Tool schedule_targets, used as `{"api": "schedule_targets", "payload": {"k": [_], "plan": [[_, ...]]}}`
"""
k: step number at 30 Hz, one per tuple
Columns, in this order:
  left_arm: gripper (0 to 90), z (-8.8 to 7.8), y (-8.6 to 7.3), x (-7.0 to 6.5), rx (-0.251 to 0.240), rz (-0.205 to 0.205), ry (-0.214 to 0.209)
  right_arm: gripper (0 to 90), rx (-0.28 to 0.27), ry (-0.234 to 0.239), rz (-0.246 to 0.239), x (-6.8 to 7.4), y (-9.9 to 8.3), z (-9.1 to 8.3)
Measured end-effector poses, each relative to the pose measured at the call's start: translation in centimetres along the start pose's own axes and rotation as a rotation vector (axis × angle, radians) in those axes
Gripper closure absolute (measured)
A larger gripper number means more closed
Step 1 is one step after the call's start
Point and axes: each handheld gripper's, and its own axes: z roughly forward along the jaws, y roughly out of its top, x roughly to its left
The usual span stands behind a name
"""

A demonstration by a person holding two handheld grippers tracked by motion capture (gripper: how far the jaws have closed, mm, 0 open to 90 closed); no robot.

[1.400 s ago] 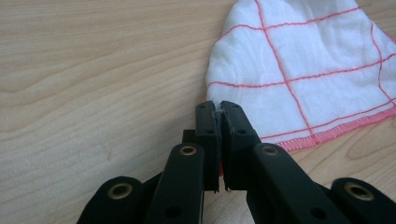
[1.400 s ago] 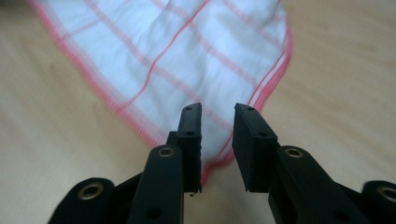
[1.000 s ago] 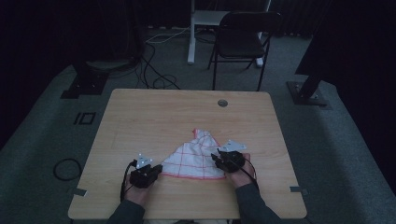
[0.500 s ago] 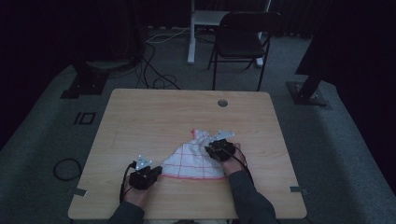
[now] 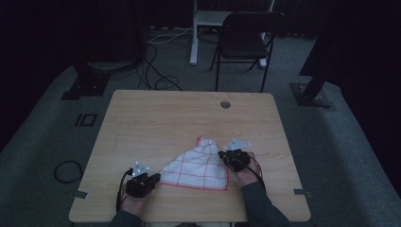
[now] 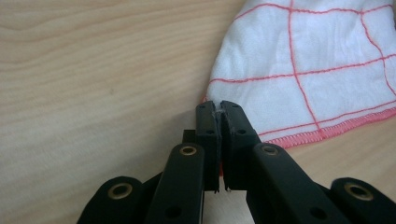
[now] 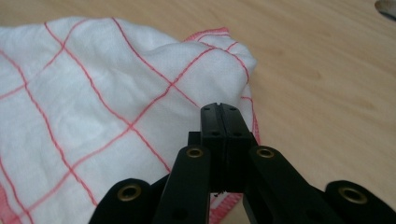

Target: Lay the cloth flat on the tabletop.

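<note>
Cloth: white cloth [image 5: 196,166] with red grid lies on the table [image 5: 156,123], near edge centre.
Axis: hemmed base runs 9 to 3 o'clock; bunched tip points 12.
Left gripper [image 6: 219,106]: jaws pinched on the cloth's 8 o'clock corner.
Right gripper [image 7: 220,108]: jaws have just closed, clamped on the cloth's 3 o'clock edge.

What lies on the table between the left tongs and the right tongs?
The white cloth with red lines spans the stretch between the left tongs and the right tongs, as the high view shows.
</note>
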Motion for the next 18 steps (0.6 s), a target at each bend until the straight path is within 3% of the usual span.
{"api": "schedule_targets", "payload": {"k": [5,12,18], "plan": [[87.2,-0.3,-0.4,-0.9,0.019,0.016,-0.011,90.0,0.024,0.003,0.016,0.3,-2.0,-0.9],[78.2,-0.5,0.3,-0.8,-0.006,0.018,0.004,90.0,0.055,-0.003,0.033,0.2,-3.4,-0.4],[76.0,-0.3,3.2,-0.6,-0.053,0.044,0.013,90.0,0.053,-0.004,0.034,0.2,-3.3,-0.3]]}}
